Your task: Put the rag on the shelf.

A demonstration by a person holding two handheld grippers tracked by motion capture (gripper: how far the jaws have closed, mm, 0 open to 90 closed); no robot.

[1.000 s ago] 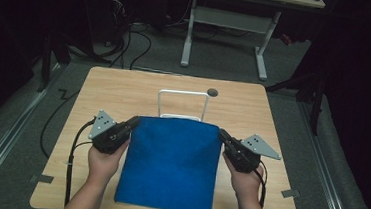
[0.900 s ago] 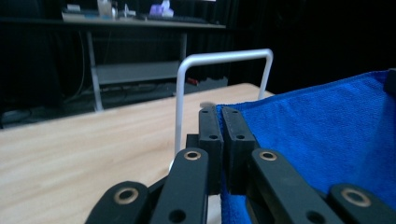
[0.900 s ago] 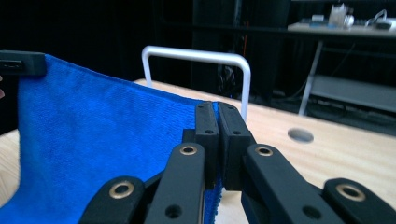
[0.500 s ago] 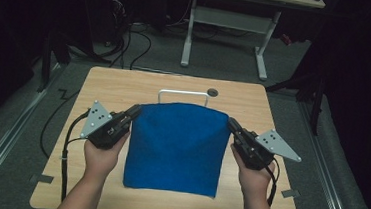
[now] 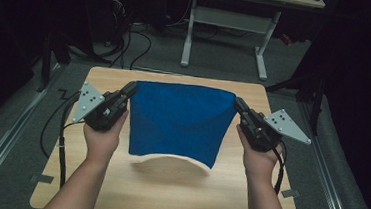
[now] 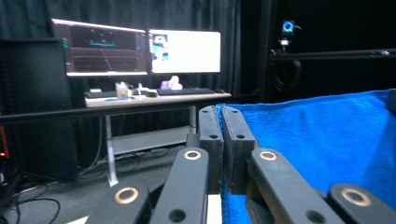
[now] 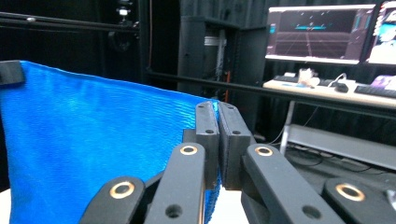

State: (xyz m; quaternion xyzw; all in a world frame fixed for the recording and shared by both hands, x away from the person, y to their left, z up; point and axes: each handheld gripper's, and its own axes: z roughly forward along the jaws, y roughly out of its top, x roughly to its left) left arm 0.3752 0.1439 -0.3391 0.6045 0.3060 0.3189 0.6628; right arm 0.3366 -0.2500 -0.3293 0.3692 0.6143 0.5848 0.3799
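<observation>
Lifted clear since a second ago: the blue cloth [image 5: 177, 121] was lying flat on the table then, and now it is hung up in the air by its two top corners, with both grippers raised along with it. A white wire stand seen behind it earlier is now hidden by the cloth.

The left gripper [image 5: 130, 87] is seen with its jaws pressed together on the cloth's top left corner; in the left gripper view the two black fingers [image 6: 211, 135] are closed flat with blue fabric [image 6: 317, 140] pinched between them. The right gripper [image 5: 238, 103] is clamped the same way on the top right corner, and its fingers [image 7: 207, 130] are shown shut on the cloth's edge [image 7: 93, 140].

Between the two grips the top hem is stretched nearly level, and the cloth is left hanging with its lower edge curled just above the wooden table [image 5: 166, 193], where a shadow is cast.

Further out, a desk [image 6: 154, 98] with two lit monitors [image 6: 184, 51] and a keyboard is seen; whatever writing is on the screens cannot be read. No label is made out on the cloth.
</observation>
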